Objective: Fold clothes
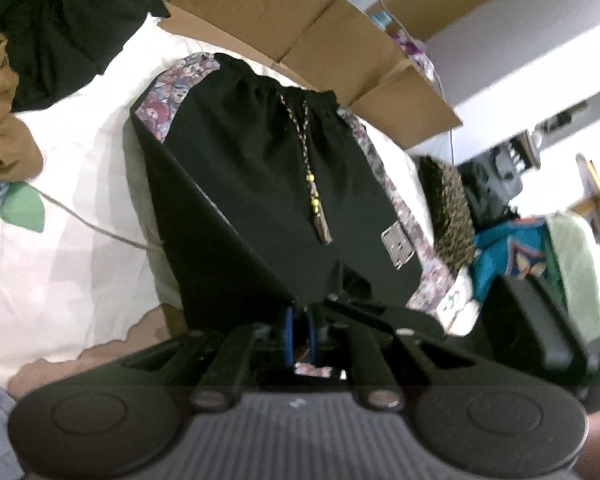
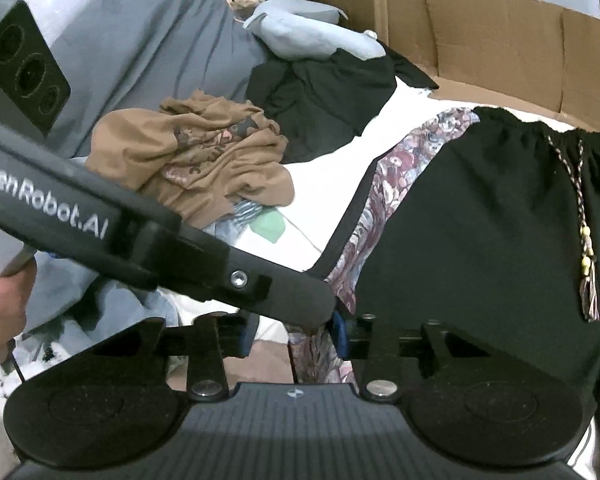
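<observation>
Your left gripper, lower centre, pinches the black shorts hem for folding; your right gripper straddles the floral side panel, grip unclear.

White bed; cardboard boxes behind.

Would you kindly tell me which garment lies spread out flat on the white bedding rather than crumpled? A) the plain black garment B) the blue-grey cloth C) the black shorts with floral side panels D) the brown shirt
C: the black shorts lie laid out with waistband and drawstring showing, while the brown shirt and the plain black garment sit bunched in heaps behind.
</observation>
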Motion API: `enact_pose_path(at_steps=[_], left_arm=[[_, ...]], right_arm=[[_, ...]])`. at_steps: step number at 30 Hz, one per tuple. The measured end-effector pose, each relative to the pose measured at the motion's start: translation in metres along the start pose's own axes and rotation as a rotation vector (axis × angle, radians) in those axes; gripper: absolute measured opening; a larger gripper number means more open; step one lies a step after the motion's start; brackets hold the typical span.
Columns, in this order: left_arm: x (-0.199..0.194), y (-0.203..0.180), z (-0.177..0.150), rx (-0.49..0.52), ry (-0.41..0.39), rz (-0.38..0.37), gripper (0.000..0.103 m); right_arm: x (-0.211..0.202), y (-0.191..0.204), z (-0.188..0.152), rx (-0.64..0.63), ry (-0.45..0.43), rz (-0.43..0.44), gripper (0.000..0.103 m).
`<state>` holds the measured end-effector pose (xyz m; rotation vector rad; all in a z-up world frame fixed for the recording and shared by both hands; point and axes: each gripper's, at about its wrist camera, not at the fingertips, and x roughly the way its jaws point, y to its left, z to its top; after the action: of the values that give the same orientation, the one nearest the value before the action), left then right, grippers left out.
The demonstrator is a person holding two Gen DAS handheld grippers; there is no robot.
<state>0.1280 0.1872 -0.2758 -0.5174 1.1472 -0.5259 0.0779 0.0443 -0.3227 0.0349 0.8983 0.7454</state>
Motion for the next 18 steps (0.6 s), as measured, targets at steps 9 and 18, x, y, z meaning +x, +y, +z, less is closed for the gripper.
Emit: enact_pose_path(at_steps=[9, 18], left_arm=[[-0.014, -0.008, 0.017, -0.004, -0.037, 0.002, 0.051], [-0.021, -0.007, 0.045, -0.006, -0.003, 0.107, 0.051]], right_arm=[[-0.012, -0.029, 0.008, 0.039, -0.007, -0.004, 0.002], [-0.043, -0.062, 0.033, -0.069, 0.054, 0.024, 0.002]])
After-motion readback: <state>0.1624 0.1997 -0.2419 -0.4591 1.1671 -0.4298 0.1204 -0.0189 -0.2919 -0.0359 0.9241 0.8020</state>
